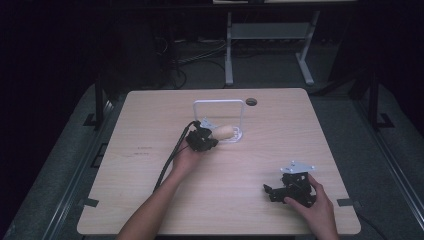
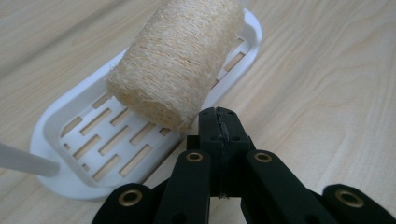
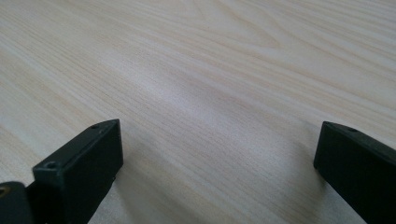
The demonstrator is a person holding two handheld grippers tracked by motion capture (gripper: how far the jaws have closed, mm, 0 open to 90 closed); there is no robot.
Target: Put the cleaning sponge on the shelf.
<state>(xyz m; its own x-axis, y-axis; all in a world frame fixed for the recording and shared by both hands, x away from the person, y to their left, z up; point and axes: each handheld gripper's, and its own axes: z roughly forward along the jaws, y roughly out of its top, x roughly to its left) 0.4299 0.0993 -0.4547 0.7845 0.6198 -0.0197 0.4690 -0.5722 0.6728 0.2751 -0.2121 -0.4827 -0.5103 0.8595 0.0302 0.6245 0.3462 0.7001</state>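
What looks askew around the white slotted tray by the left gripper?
The beige fibrous loofah roll lies tilted across the white slotted plastic tray, one end overhanging its rim. The left gripper, jaws shut and empty, sits just short of the roll. Nothing looks spilled or damaged.

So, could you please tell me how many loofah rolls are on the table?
1. The loofah roll lies on the white slotted tray, just ahead of the shut left gripper. None seems hidden.

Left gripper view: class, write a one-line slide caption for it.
Shut left tongs poised beside a loofah roll lying on a white slotted soap dish on the wooden table.
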